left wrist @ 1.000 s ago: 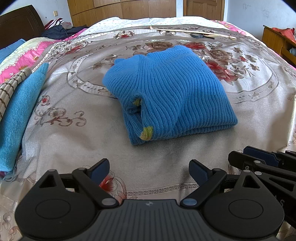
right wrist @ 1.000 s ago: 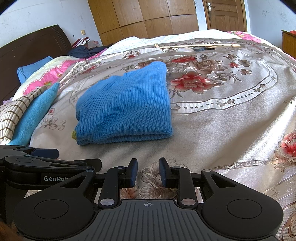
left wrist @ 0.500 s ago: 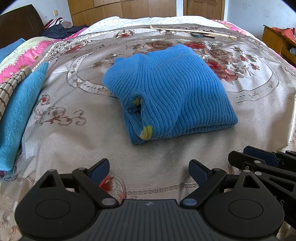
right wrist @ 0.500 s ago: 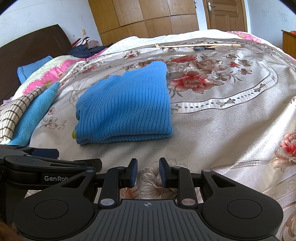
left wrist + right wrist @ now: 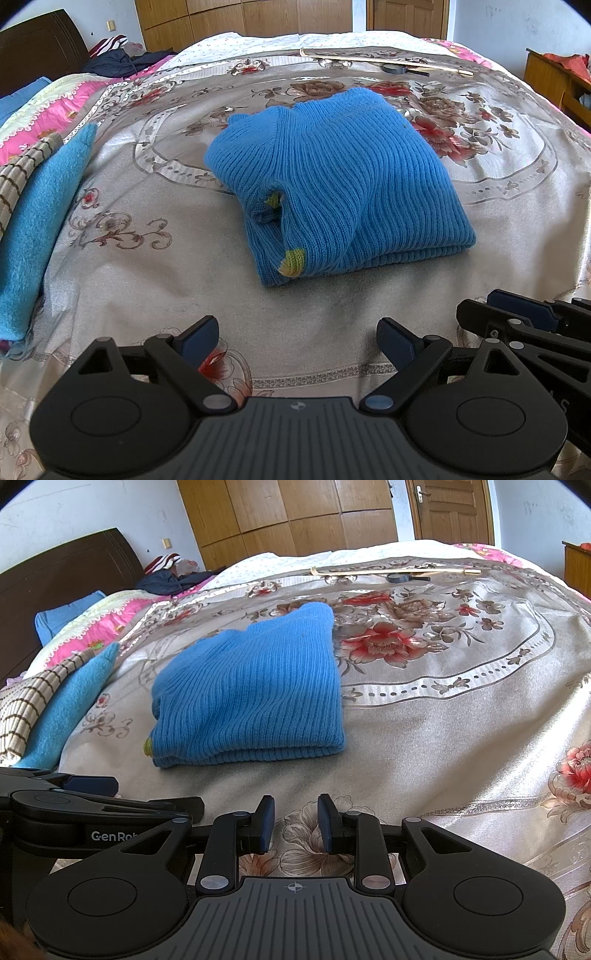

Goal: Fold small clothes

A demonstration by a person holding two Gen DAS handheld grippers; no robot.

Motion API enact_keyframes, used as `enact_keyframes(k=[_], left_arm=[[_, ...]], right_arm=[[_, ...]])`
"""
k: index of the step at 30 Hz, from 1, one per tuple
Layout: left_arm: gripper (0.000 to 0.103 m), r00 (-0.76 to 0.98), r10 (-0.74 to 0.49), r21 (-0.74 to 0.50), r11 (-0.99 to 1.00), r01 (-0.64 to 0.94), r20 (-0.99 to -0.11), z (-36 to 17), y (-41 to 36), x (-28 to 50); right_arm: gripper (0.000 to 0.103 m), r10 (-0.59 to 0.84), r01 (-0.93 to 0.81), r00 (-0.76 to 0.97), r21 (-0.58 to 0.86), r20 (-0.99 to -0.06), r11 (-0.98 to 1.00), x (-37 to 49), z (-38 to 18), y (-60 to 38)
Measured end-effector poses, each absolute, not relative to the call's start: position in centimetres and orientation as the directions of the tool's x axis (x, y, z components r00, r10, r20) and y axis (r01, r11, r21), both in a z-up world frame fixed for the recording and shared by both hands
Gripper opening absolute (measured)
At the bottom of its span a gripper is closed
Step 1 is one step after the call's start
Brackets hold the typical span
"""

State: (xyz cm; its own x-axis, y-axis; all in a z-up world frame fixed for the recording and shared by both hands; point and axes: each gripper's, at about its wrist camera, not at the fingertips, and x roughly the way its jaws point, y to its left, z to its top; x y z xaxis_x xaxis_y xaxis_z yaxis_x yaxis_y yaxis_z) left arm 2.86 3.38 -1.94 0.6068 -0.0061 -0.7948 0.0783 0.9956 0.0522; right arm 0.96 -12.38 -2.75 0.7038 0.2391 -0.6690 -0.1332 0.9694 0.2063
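Sweater (image 5: 332,184) lies folded mid-bed (image 5: 147,277), ahead of both grippers and apart from them; long axis runs away from the tools. Left gripper (image 5: 297,338): jaws wide, empty, tilted down at the sweater's yellow-trimmed corner. Right gripper (image 5: 293,821): jaws part-open, empty, beside the left, facing the thick folded edge. Neither clearly nearer.

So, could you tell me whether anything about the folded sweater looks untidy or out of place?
Mostly tidy: the blue sweater lies folded on the bedspread. Its left side gapes slightly, with a yellow-green cuff poking out at the near left corner. Both grippers are clear of it.
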Motion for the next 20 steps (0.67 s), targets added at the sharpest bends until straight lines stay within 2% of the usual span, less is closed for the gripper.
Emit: enact_keyframes(k=[20], left_arm=[[0.102,0.607,-0.001,0.057,0.995,0.077,-0.795,-1.97,3.34,2.87]], right_arm=[[0.026,0.239,-0.134,0.704,0.205,-0.669,0.970,0.94,-2.73,-12.36]])
